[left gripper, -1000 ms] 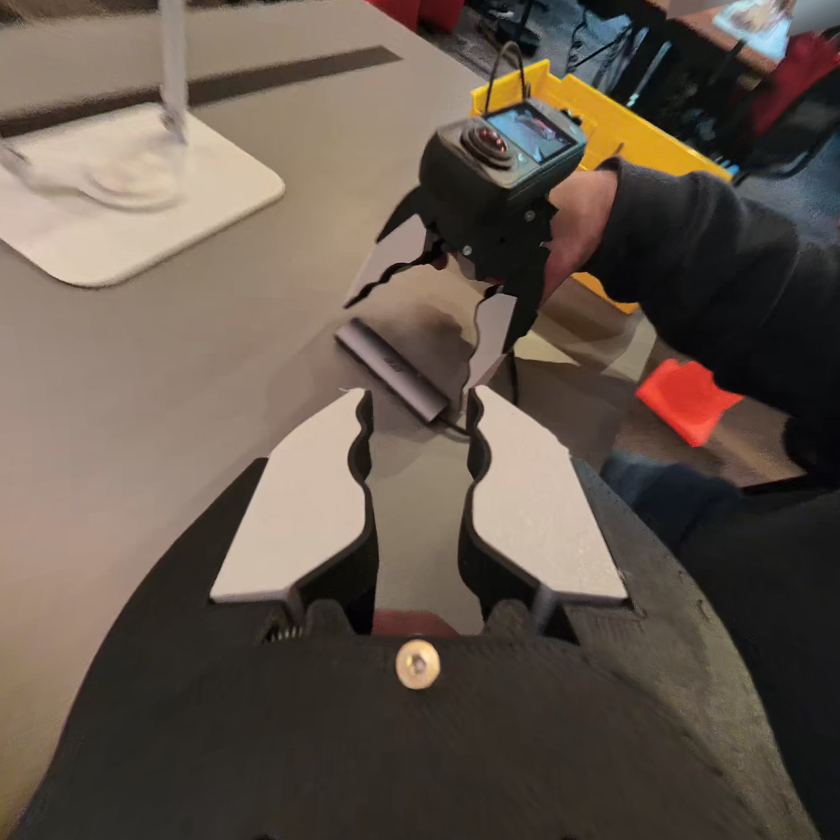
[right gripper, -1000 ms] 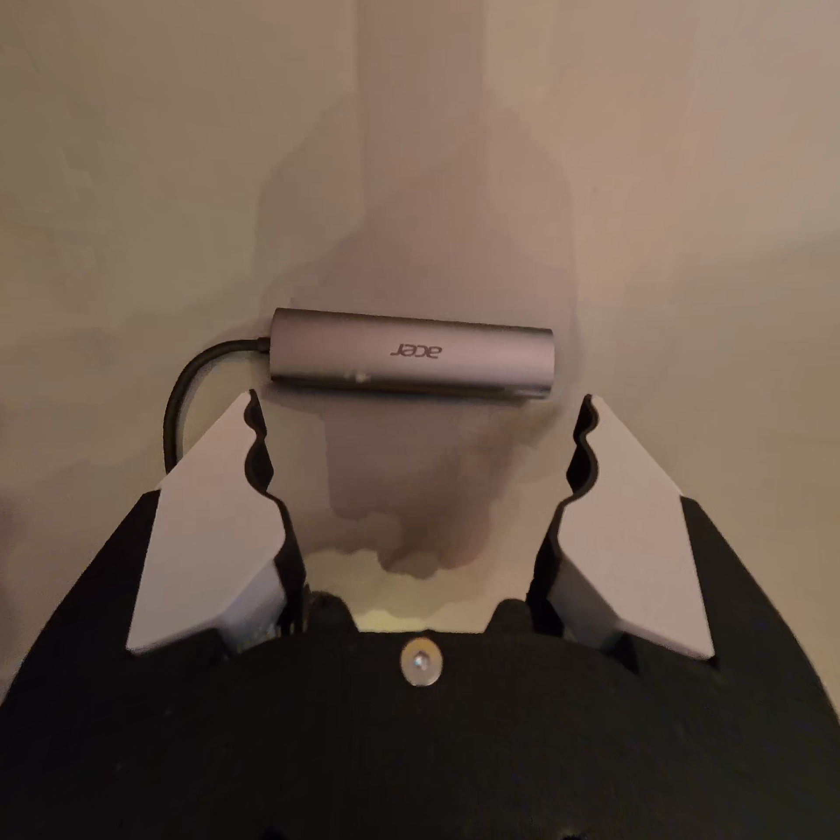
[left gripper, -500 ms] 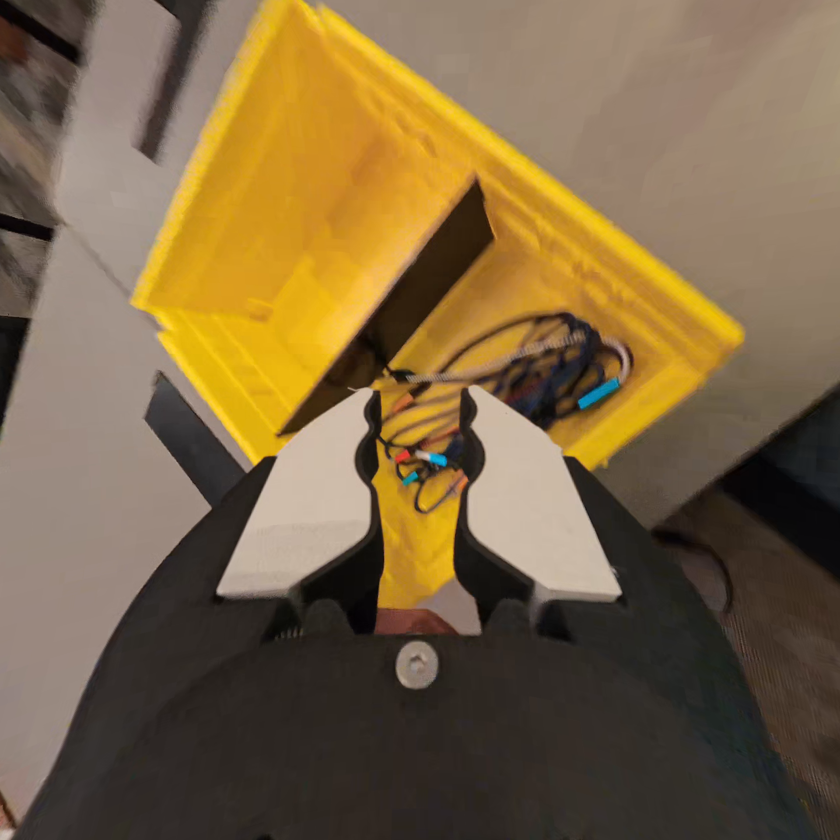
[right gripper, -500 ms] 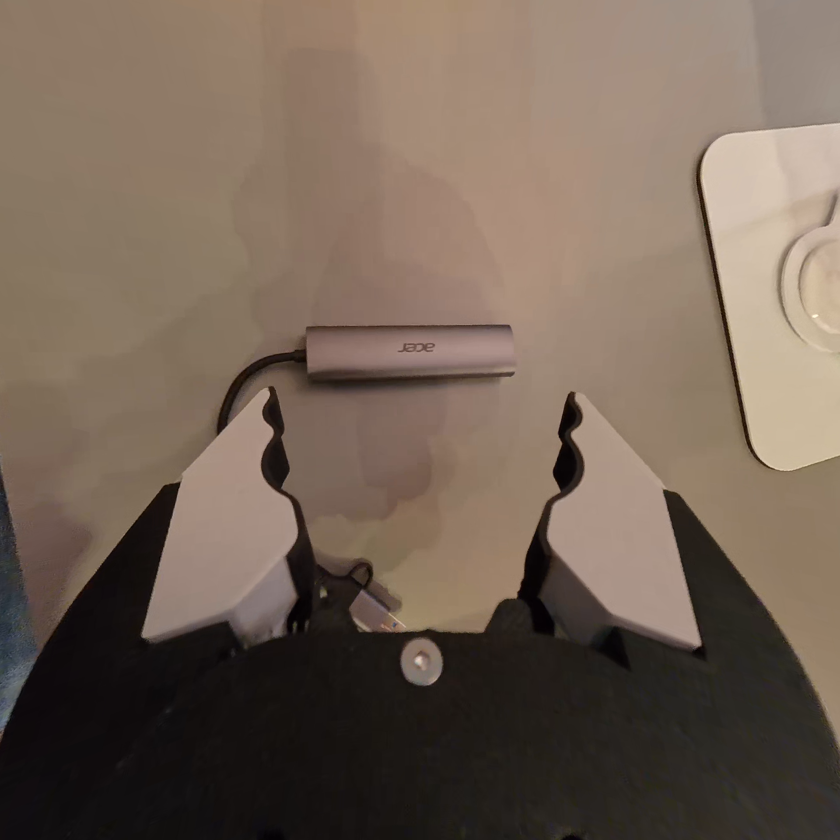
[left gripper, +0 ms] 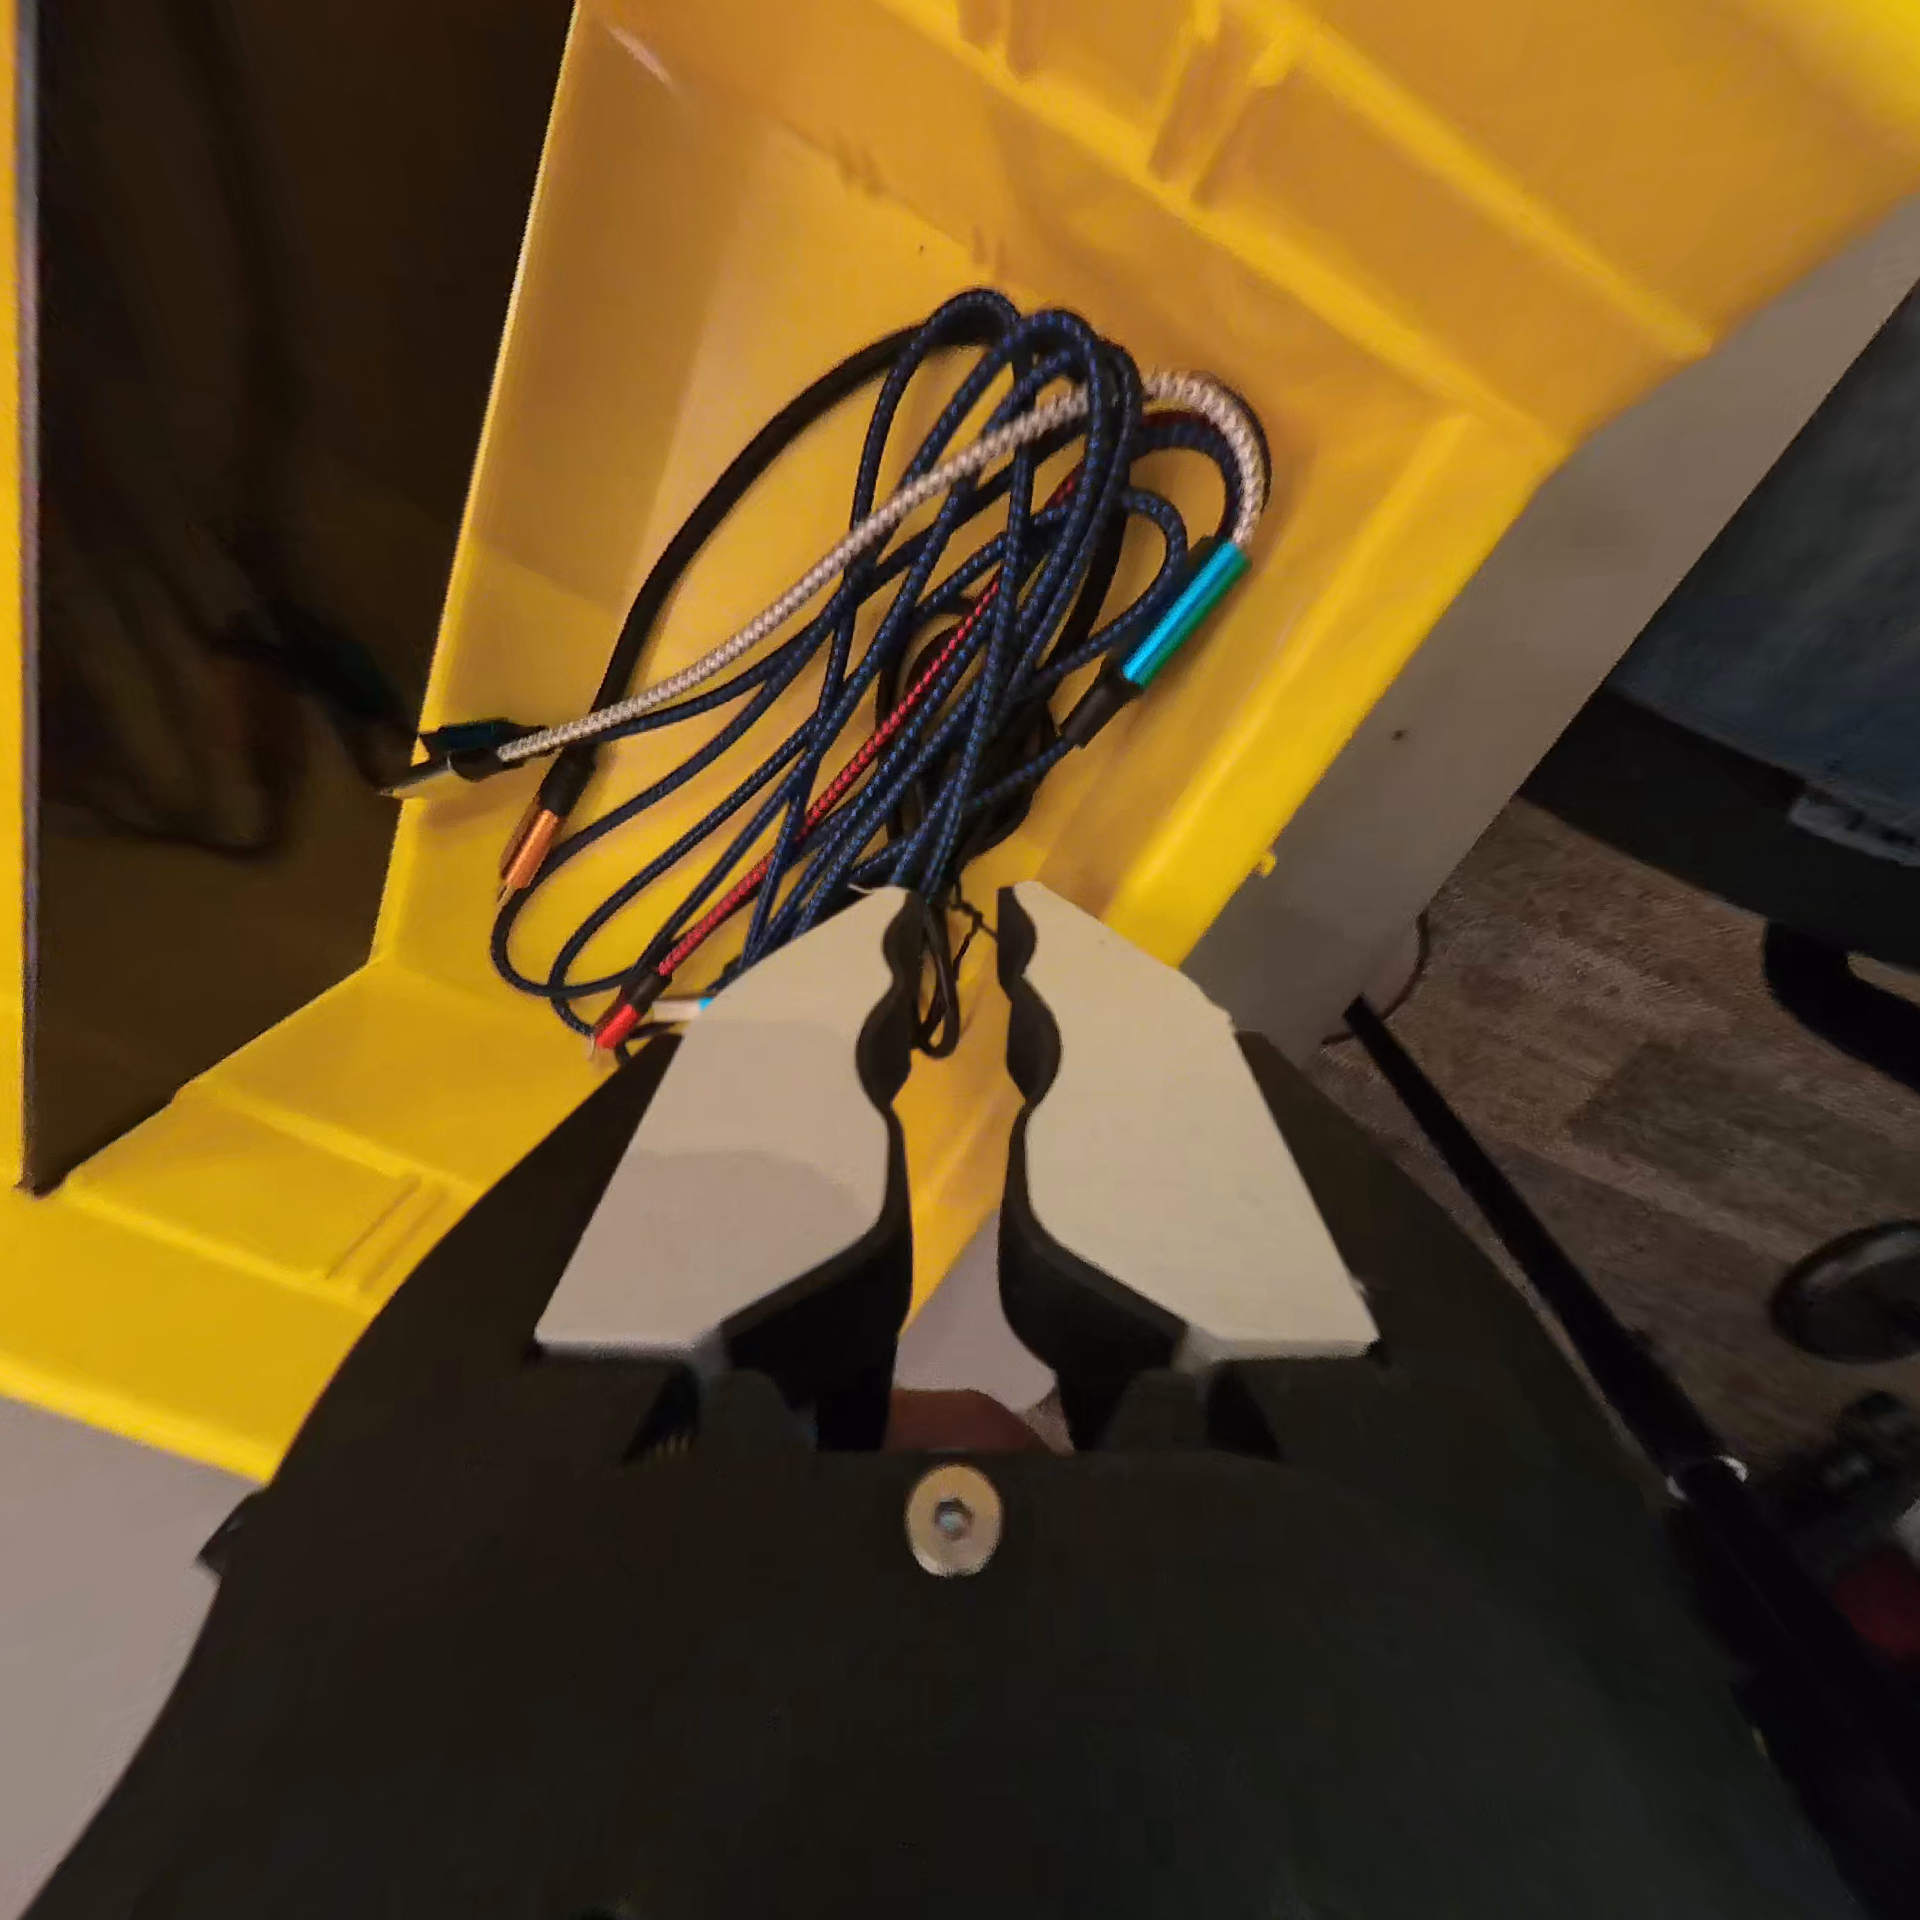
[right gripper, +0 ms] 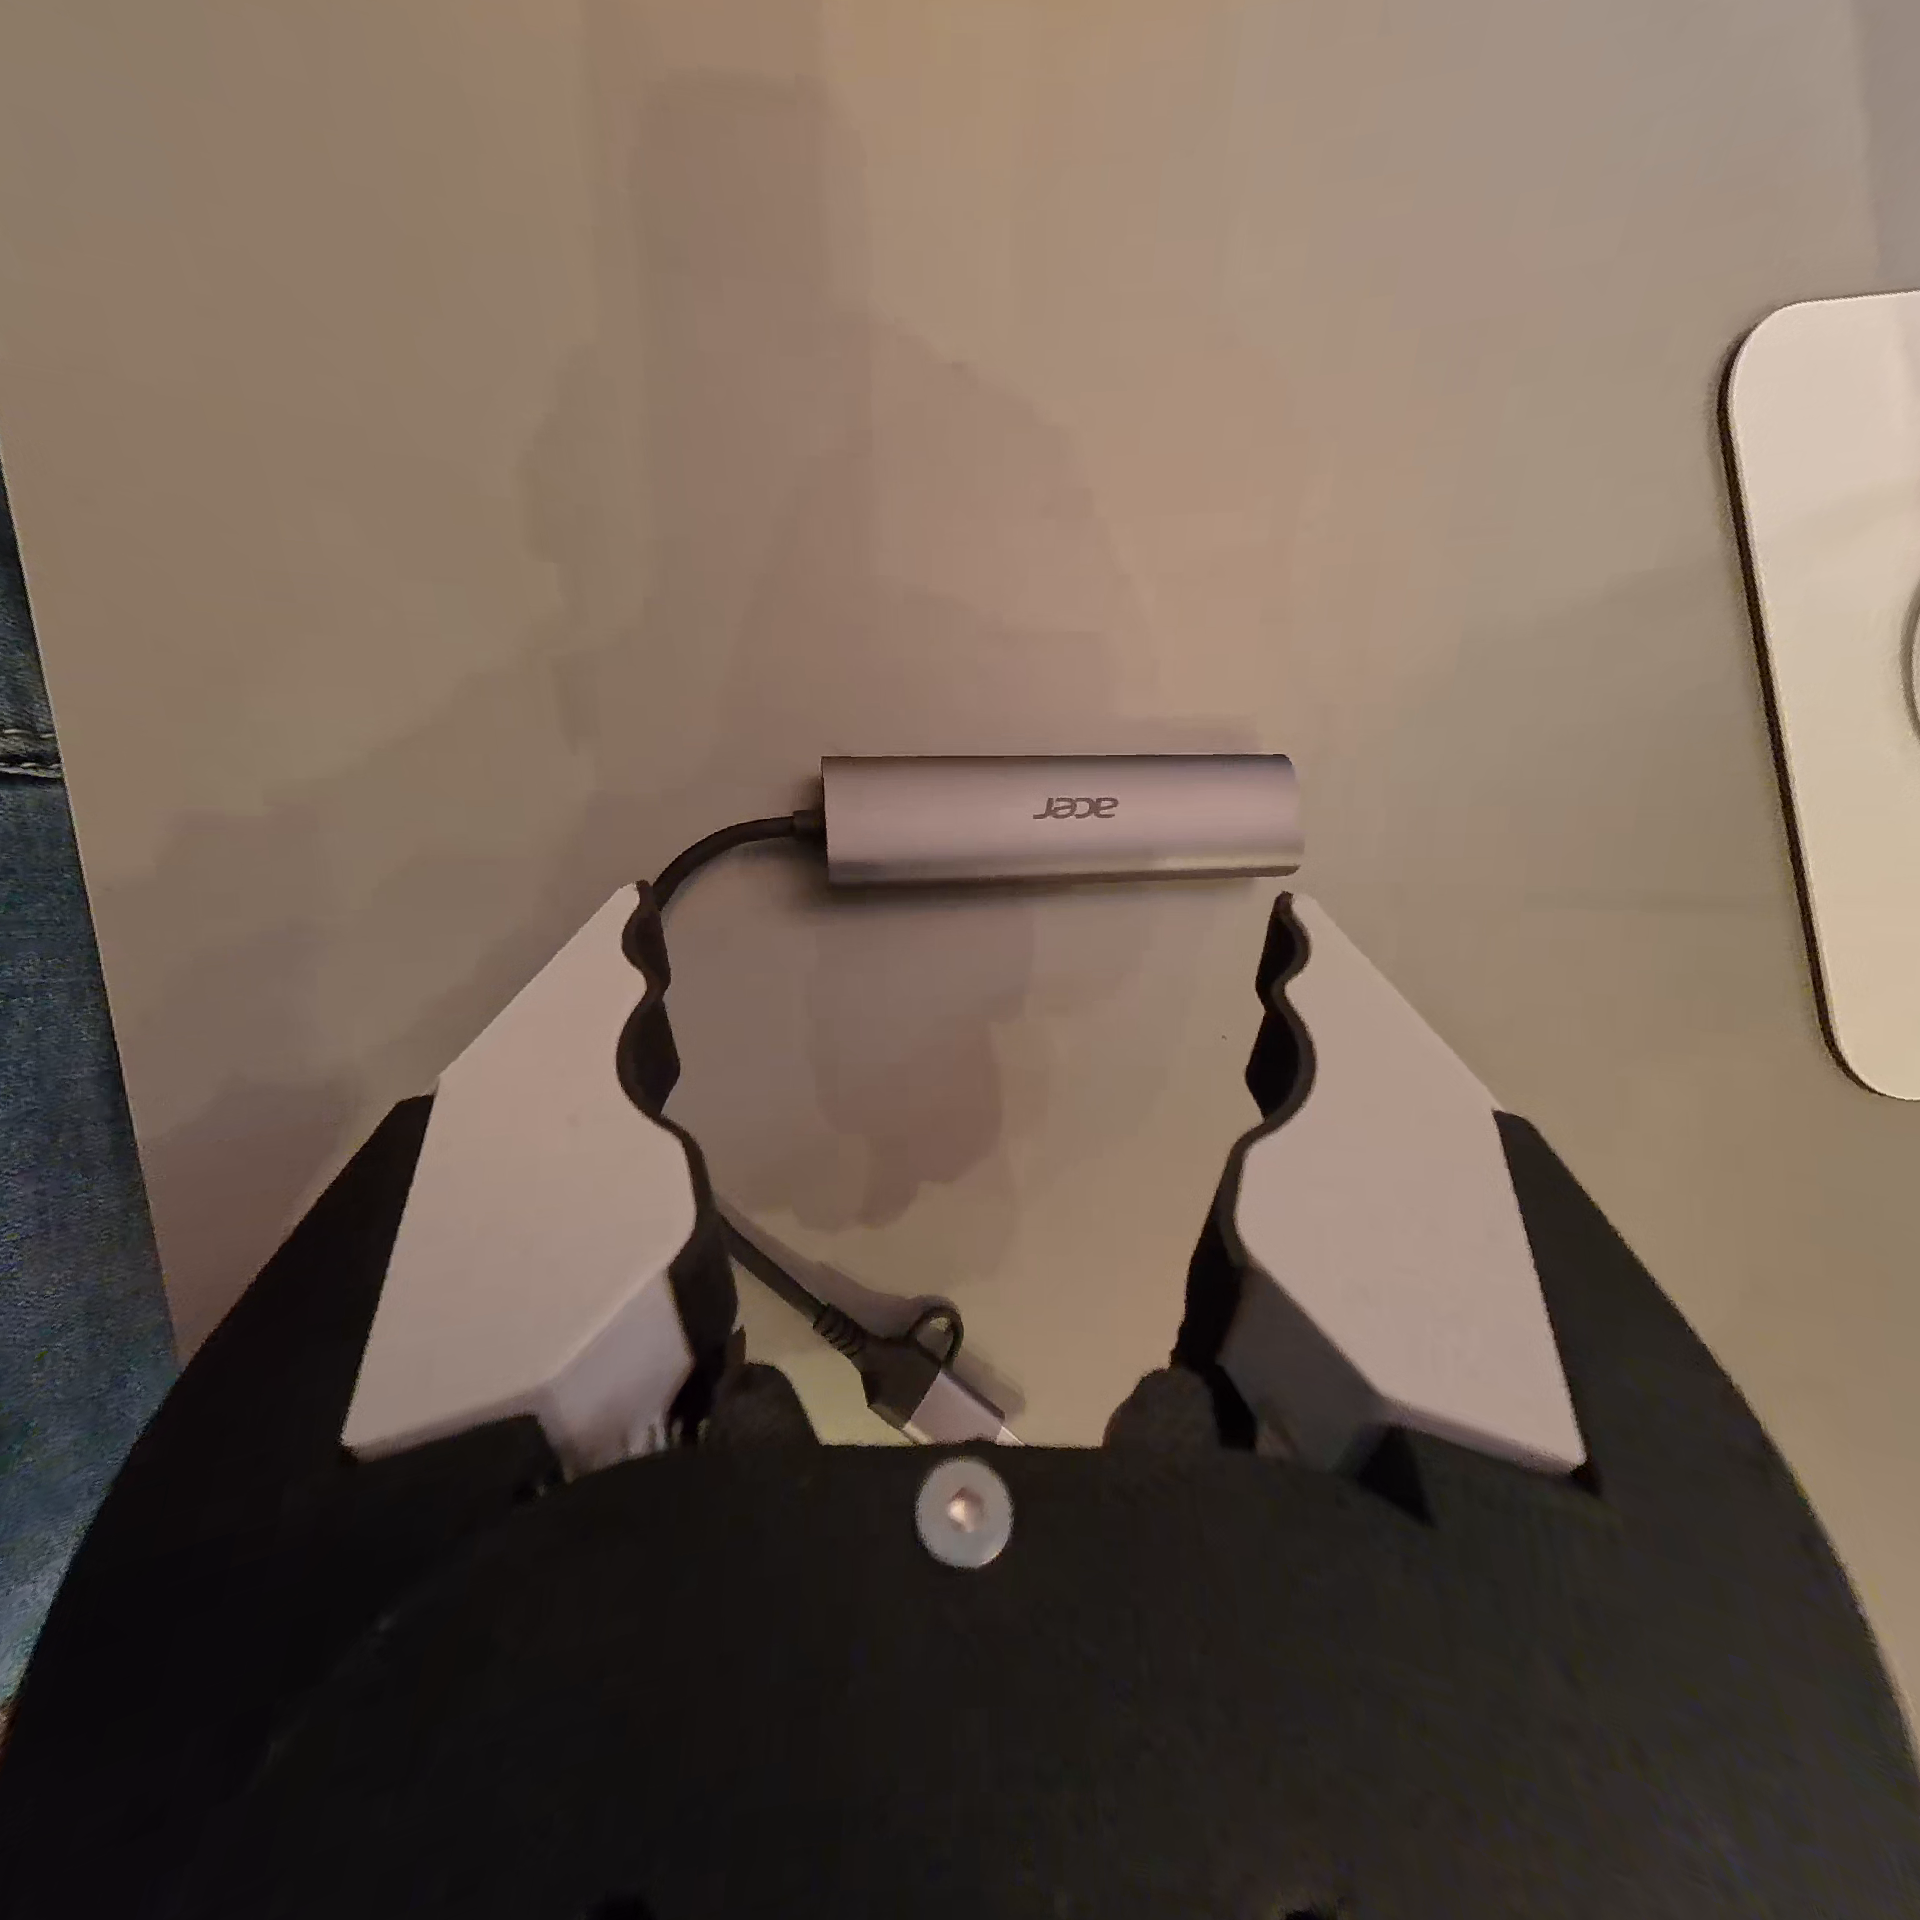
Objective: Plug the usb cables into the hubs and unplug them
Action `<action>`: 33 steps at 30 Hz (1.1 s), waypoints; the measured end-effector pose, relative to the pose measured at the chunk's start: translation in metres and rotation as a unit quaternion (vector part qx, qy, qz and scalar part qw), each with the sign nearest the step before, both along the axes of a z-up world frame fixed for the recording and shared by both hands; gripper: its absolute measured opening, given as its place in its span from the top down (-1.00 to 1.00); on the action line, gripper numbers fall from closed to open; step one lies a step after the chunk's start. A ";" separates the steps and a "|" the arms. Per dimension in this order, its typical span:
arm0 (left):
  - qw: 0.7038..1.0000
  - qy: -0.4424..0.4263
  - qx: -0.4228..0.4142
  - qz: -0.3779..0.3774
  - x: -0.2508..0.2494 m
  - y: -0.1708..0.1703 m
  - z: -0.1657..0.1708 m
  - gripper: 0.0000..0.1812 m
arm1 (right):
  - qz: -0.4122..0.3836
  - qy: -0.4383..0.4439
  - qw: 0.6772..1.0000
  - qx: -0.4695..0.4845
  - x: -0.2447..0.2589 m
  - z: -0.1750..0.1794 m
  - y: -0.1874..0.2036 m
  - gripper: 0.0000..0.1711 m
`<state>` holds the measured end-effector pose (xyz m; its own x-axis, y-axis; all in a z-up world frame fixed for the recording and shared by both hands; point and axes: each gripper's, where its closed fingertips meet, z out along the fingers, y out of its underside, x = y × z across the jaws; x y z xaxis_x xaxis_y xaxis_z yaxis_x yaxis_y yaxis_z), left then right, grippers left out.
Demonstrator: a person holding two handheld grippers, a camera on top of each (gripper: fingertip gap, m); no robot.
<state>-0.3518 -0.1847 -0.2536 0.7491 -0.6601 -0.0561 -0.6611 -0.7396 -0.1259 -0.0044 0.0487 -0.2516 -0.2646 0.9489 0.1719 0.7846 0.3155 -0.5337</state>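
Left gripper (left gripper: 951, 904): jaws narrowly apart, gripping nothing, tips at the 6 o'clock edge of the tangled usb cables (left gripper: 935, 623) inside the yellow bin (left gripper: 1351, 260) (braided blue, red, white). Right gripper (right gripper: 961, 904): jaws wide apart above the table (right gripper: 416, 416); grey hub (right gripper: 1060, 821) just past the tips at 12 o'clock, its lead curling toward 7.

An office: grey desk (right gripper: 935, 416), carpeted floor (left gripper: 1610, 1039), chair caster (left gripper: 1849, 1288), monitor-stand base (right gripper: 1839, 675).

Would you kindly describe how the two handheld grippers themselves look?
Both match: the left gripper and right gripper have a broad matte black body with one silver screw at its centre, and two pale grey wedge-shaped fingers whose black inner edges are wavy.
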 end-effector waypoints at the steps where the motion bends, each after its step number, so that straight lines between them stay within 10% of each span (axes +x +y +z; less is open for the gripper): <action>1: 1.000 -0.011 0.001 0.002 0.002 0.002 0.000 0.83 | -0.001 0.000 1.000 -0.002 0.000 0.000 0.000 -0.30; 15: 0.988 -0.121 -0.092 0.007 0.019 -0.006 -0.002 0.95 | -0.012 0.002 1.000 -0.006 0.002 -0.004 0.006 -0.29; 33: 0.998 0.042 0.014 0.043 -0.021 0.009 -0.014 0.62 | -0.010 0.005 1.000 -0.002 0.004 -0.003 0.006 -0.29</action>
